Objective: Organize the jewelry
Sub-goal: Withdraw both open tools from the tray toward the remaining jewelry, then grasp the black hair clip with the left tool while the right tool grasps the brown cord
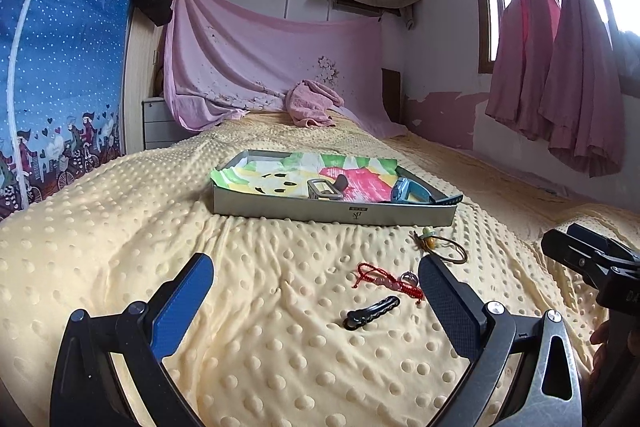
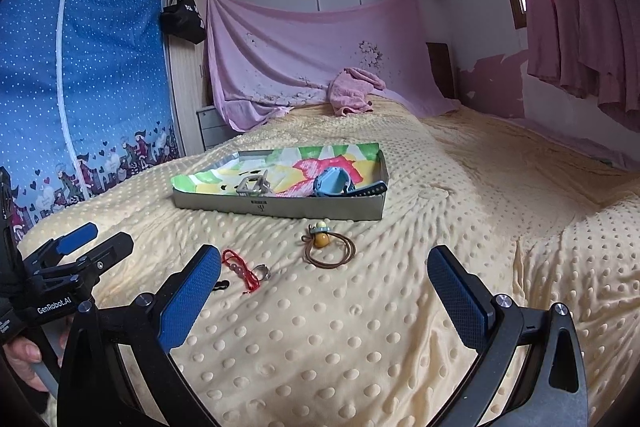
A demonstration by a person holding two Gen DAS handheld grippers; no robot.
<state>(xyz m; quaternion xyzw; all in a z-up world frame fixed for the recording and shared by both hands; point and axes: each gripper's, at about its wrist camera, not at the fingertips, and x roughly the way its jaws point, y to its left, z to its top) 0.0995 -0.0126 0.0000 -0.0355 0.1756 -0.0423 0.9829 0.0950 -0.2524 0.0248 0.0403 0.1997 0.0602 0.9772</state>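
Observation:
A grey tray (image 1: pixel 320 213) (image 2: pixel 280 209) lined with colourful paper sits on the yellow bed; in it lie a blue watch (image 1: pixel 406 189) (image 2: pixel 332 183) and a silver buckle (image 1: pixel 324 189) (image 2: pixel 252 185). On the blanket in front of the tray lie a brown cord with an amber bead (image 1: pixel 444 247) (image 2: pixel 330 245), a red string bracelet (image 1: pixel 380 279) (image 2: pixel 240 269), a ring (image 2: pixel 262 271) and a black hair clip (image 1: pixel 372 313) (image 2: pixel 221 285). My left gripper (image 1: pixel 316 291) is open above the clip. My right gripper (image 2: pixel 324 287) is open, empty, near the cord.
The bumpy yellow blanket (image 1: pixel 120 227) covers the whole bed. A pink towel (image 1: pixel 314 105) lies at the far end under a hung pink sheet. A blue fabric wardrobe (image 1: pixel 60 67) stands at the left. Pink curtains (image 1: pixel 560 67) hang at the right.

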